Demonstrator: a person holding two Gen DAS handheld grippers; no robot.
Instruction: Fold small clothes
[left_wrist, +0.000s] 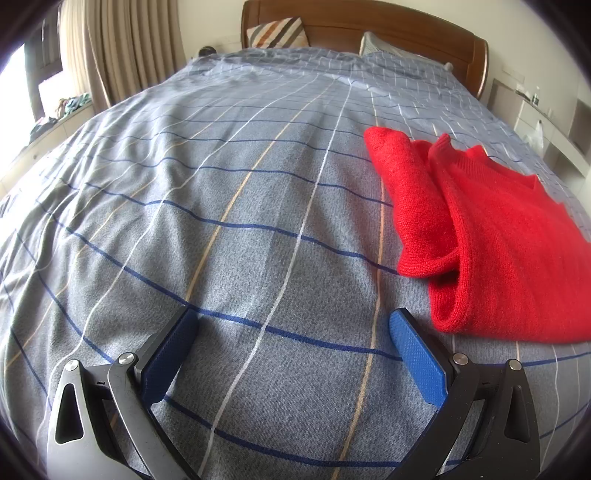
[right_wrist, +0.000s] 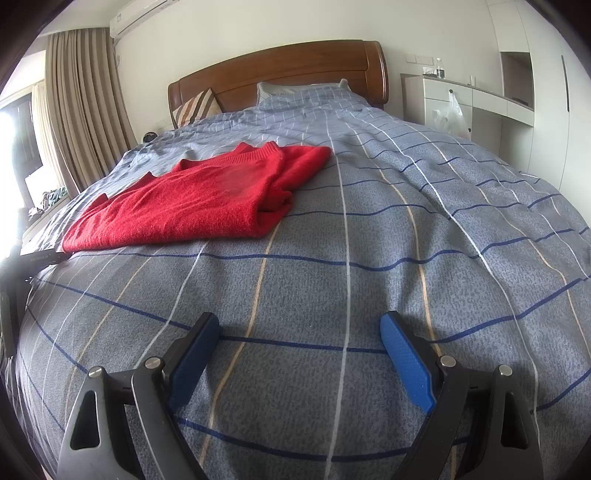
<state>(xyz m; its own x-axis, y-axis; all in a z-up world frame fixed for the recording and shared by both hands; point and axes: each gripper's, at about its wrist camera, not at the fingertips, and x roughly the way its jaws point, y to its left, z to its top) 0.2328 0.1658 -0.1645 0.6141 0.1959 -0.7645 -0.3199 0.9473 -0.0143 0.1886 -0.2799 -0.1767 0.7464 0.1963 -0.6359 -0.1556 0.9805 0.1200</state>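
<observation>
A red knitted sweater (left_wrist: 491, 236) lies folded on the grey checked bedspread (left_wrist: 221, 221), its sleeve tucked along one side. In the left wrist view it sits to the right of my left gripper (left_wrist: 293, 325), which stands open over bare bedspread, blue pads apart, nothing between them. In the right wrist view the same sweater (right_wrist: 199, 199) lies ahead and to the left. My right gripper (right_wrist: 299, 328) is open too, low over the bedspread (right_wrist: 406, 240) and well short of the sweater, holding nothing.
A wooden headboard (right_wrist: 288, 70) and pillows (right_wrist: 295, 92) close the far end of the bed. Beige curtains (right_wrist: 81, 103) and a window ledge with clutter are at the left. A white cabinet (right_wrist: 465, 107) with a plastic bag stands at the right.
</observation>
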